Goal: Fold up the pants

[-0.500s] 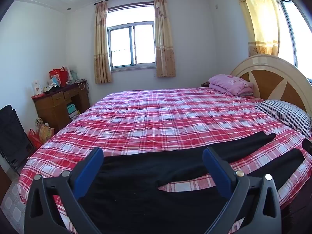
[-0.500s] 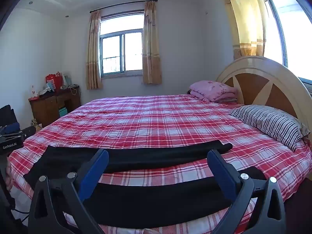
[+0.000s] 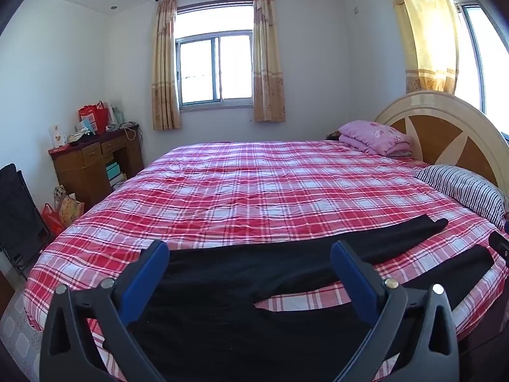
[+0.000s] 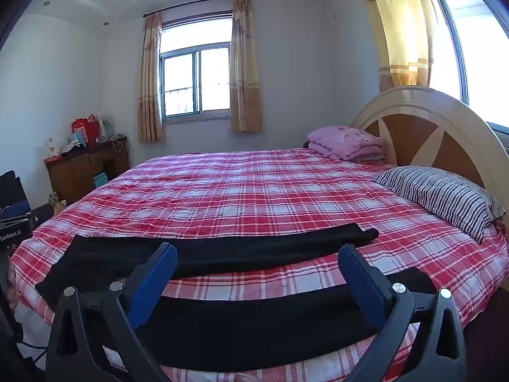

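Note:
Black pants (image 3: 241,289) lie spread flat along the near edge of the red plaid bed (image 3: 261,191), waist to the left, two legs running right with a strip of plaid between them. My left gripper (image 3: 249,251) is open and empty, above the waist and crotch area. In the right wrist view the pants (image 4: 248,315) show both legs. My right gripper (image 4: 257,254) is open and empty, above the near leg. The left gripper's body (image 4: 12,226) shows at the left edge of the right wrist view.
A striped pillow (image 4: 442,197) and a folded pink quilt (image 4: 346,141) lie by the round headboard (image 4: 426,117) at the right. A wooden desk (image 3: 92,162) with bags stands by the left wall. A dark folded frame (image 3: 19,213) stands at the far left.
Both grippers have stayed nearly still; the views shifted only slightly. The pants have not moved.

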